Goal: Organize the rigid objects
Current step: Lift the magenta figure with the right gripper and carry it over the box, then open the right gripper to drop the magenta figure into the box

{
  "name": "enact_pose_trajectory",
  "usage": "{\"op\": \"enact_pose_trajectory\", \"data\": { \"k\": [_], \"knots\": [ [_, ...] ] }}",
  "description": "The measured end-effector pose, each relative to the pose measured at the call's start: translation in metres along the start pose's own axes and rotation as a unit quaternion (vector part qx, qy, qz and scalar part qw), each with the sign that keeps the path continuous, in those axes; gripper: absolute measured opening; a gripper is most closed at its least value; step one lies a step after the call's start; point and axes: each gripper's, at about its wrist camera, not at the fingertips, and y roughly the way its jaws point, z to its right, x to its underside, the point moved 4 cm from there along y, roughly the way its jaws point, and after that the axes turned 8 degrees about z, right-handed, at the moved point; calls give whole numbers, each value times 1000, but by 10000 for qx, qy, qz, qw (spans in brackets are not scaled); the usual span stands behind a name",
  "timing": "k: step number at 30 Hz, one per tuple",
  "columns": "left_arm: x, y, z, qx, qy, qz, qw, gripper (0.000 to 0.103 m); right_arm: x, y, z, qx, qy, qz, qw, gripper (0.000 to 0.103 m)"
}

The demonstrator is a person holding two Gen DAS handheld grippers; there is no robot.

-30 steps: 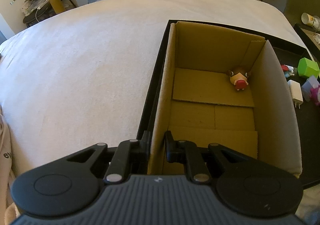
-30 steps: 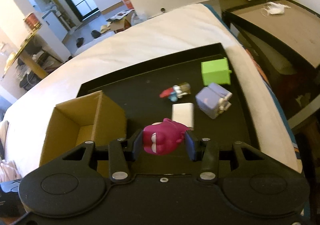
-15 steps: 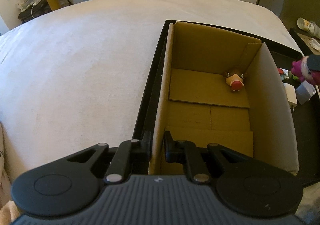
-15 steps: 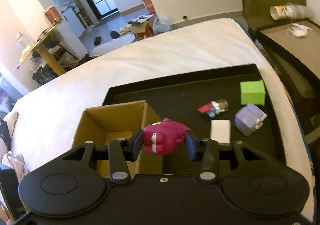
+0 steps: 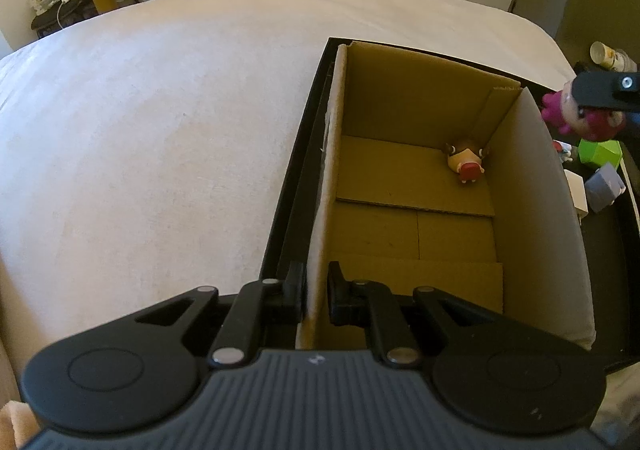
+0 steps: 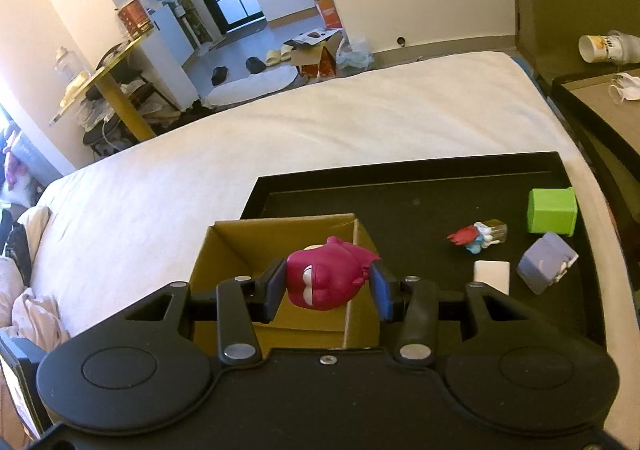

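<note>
Over the last second the right tool (image 6: 328,292) carried the pink toy (image 6: 326,276), clamped between its fingers, from above the tray (image 6: 400,185) to over the box (image 6: 280,238); release looked like the next step. The left tool (image 5: 314,290) stayed pinched shut on the box's near wall, steadying it. One figure (image 5: 466,163) already sat in the far corner, while the green cube (image 6: 552,209) and probably three other pieces remained on the tray.

Each hand-held gripper (image 5: 316,296) (image 6: 328,290) is matte black plastic — round end discs, silver pivot screws (the left body ribbed grey).
</note>
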Motion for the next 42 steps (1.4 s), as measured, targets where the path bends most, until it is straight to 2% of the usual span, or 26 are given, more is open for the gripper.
{"op": "enact_pose_trajectory", "data": {
  "k": [18, 29, 42],
  "knots": [
    [1, 2, -2, 30, -37, -5, 10000, 11, 19, 24, -54, -297, -568, -472, 9968, 44],
    [1, 2, -6, 88, -63, 1, 9999, 11, 11, 34, -84, -498, -863, -550, 9935, 45],
    [2, 4, -6, 69, -39, 8, 10000, 11, 9, 23, -70, -422, -751, -462, 9952, 48]
  ]
}}
